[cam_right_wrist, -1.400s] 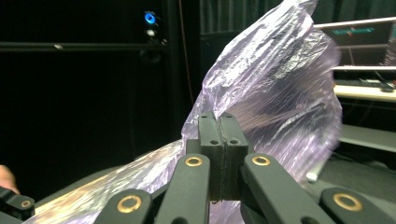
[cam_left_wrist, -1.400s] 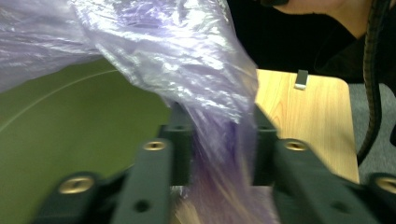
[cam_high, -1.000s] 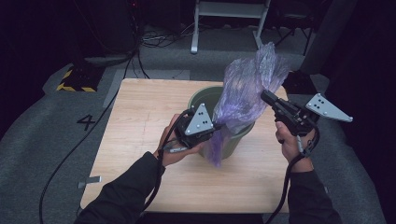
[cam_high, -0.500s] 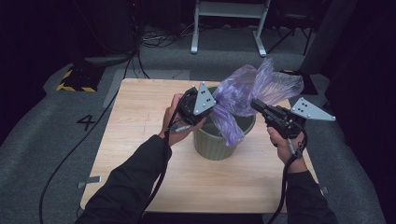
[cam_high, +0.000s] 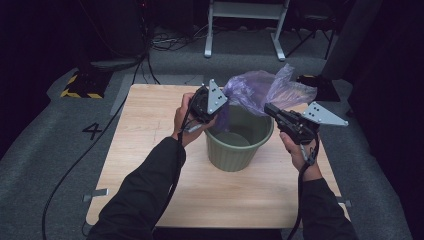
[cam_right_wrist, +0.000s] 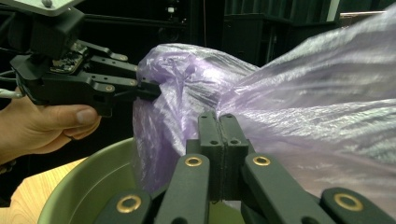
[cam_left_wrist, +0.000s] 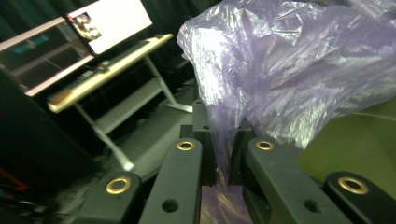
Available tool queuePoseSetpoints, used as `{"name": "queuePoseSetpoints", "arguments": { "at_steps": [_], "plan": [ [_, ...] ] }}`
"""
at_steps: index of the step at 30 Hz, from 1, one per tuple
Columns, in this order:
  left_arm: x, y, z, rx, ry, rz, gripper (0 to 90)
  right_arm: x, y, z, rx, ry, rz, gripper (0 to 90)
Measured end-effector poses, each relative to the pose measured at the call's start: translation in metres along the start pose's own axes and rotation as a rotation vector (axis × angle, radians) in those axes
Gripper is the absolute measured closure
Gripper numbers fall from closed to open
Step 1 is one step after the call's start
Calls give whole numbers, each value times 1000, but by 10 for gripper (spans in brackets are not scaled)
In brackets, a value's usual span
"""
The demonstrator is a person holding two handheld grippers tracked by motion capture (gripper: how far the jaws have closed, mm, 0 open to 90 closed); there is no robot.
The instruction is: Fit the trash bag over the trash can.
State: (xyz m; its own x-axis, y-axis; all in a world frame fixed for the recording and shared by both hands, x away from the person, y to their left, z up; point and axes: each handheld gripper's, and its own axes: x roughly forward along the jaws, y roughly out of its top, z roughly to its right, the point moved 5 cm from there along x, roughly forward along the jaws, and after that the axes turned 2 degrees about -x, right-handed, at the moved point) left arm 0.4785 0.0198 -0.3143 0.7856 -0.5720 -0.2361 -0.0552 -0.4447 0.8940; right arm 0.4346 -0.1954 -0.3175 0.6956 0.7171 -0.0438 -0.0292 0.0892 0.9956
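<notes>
Green bin [cam_high: 235, 145] upright near the middle of the bench [cam_high: 150, 165], mouth open, inside bare as far as seen. Purple bag [cam_high: 260, 90] stretched in the air just above the bin's far rim, one flap hanging down over the near-left edge into the mouth. Held at two spots: left claw [cam_high: 222, 102] clamped on a twisted fold of the bag [cam_left_wrist: 280, 70], plastic pinched between the black jaws in the left gripper view; right claw [cam_high: 267, 107] closed tight on another fold, jaws pressed together with bag [cam_right_wrist: 289, 102] bunched above and behind them in the right gripper view. Left claw [cam_right_wrist: 152, 91] also seen there, biting the bag's other side above the bin's rim [cam_right_wrist: 93, 172].

Around: grey floor with a painted number [cam_high: 93, 131] left of the bench, yellow-black striped block [cam_high: 80, 85] further back, white stand [cam_high: 245, 25] beyond, cables trailing over the floor. Lit screens on a tilted rack [cam_left_wrist: 93, 51] in the left gripper view. Nothing else on the bench beside the bin.
</notes>
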Motion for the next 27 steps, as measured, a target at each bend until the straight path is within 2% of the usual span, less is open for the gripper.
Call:
{"name": "queuePoseSetpoints", "arguments": {
  "at_steps": [1, 2, 4, 6, 7, 8, 9, 10, 11, 12, 13, 14, 16, 18, 20, 21, 23, 27],
  "plan": [
    [1, -4, 2, -23, -25, -7, 857, 0, 0, 0, -1, 0, 2, 900],
    [1, -4, 2, -23, -25, -7, 846, 0, 0, 0, -1, 0, 2, 900],
    [-1, -12, 8, -34, -79, -13, 798, 0, -2, -2, 1, 7, -5, 900],
    [-6, -18, 14, -34, -115, -11, 753, -1, -5, -4, -3, 15, -6, 900],
    [-6, -18, 14, -34, -115, -11, 722, -1, -5, -4, -3, 15, -6, 900],
    [-9, -22, 17, -46, -151, -14, 722, -2, -6, -5, -2, 17, -8, 900],
    [-13, -26, 20, -57, -172, -19, 607, -4, -8, -7, -4, 22, -8, 900],
    [-13, -26, 20, -57, -172, -19, 549, -4, -8, -7, -4, 22, -8, 900],
    [-19, -29, 22, -95, -239, -19, 479, -5, -10, -10, -11, 29, -6, 900],
    [-22, -30, 24, -113, -271, -30, 429, -5, -10, -11, -13, 33, -5, 900],
    [-22, -30, 24, -113, -271, -30, 379, -5, -10, -11, -13, 33, -5, 900],
    [-28, -34, 26, -128, -308, -47, 318, -7, -11, -17, -29, 49, 4, 900],
    [-35, -37, 26, -167, -351, -42, 252, -8, -12, -22, -47, 57, 5, 900],
    [-40, -39, 25, -194, -376, -30, 224, -9, -12, -28, -59, 84, 14, 900],
    [-43, -39, 26, -190, -380, -26, 221, -10, -13, -35, -83, 104, 9, 900],
    [-45, -37, 27, -192, -398, -9, 220, -10, -14, -38, -97, 113, 9, 900],
    [-49, -33, 29, -198, -408, 8, 220, -11, -14, -45, -131, 132, -1, 900],
    [-60, -23, 34, -202, -436, 51, 215, -15, -15, -57, -167, 167, 3, 900]
  ]
}}
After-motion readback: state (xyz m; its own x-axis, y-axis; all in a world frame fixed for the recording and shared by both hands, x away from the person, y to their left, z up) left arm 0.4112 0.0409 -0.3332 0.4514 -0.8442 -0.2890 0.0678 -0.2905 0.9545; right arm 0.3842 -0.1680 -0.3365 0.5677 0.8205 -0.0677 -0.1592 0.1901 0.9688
